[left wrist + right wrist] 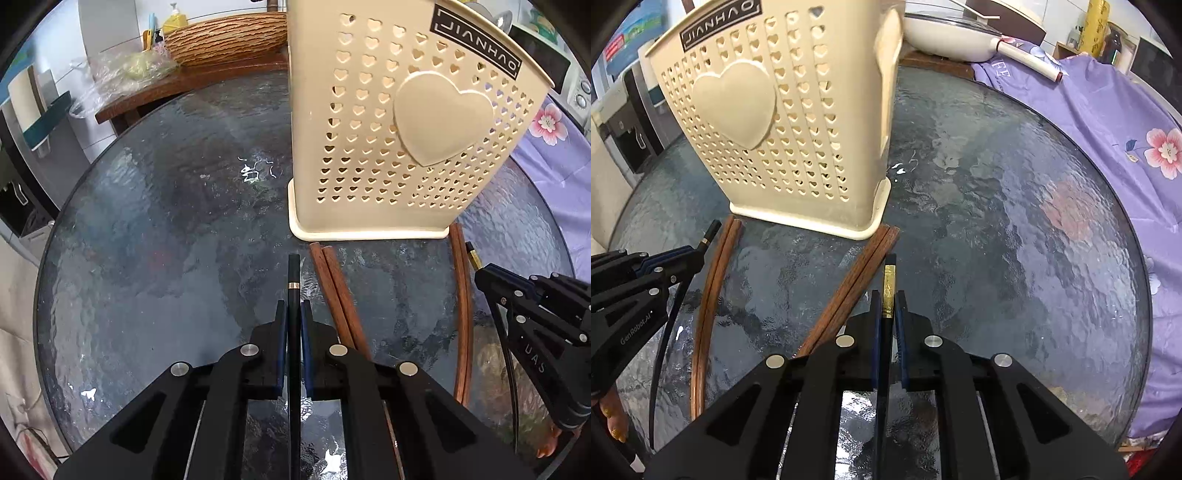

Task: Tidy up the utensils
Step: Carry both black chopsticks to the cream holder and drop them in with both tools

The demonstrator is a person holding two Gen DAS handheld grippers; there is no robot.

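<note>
Left wrist view shows the left gripper (294, 308) clenched on a thin black chopstick with a narrow gold band (294, 273), the stick running straight along the fingers so its banded end juts ahead toward the base of the cream plastic utensil basket pierced with small heart holes (373, 162). The right gripper (887, 301) is likewise clamped on a second black chopstick with a long gold sleeve (888, 284), held the same way. The basket stands just ahead of both and rises above them, the left gripper facing its left corner and the right gripper its right; its open top is out of sight, so I'd judge both sticks must be lifted and tipped upright to drop in. Two pairs of reddish-brown wooden chopsticks (341, 291) lie flat on the round dark rippled-glass table (147, 258), their far ends at the basket's base. Beyond the table's edge are a woven bowl (225, 40) and a purple flowered cloth (1108, 122).
</note>
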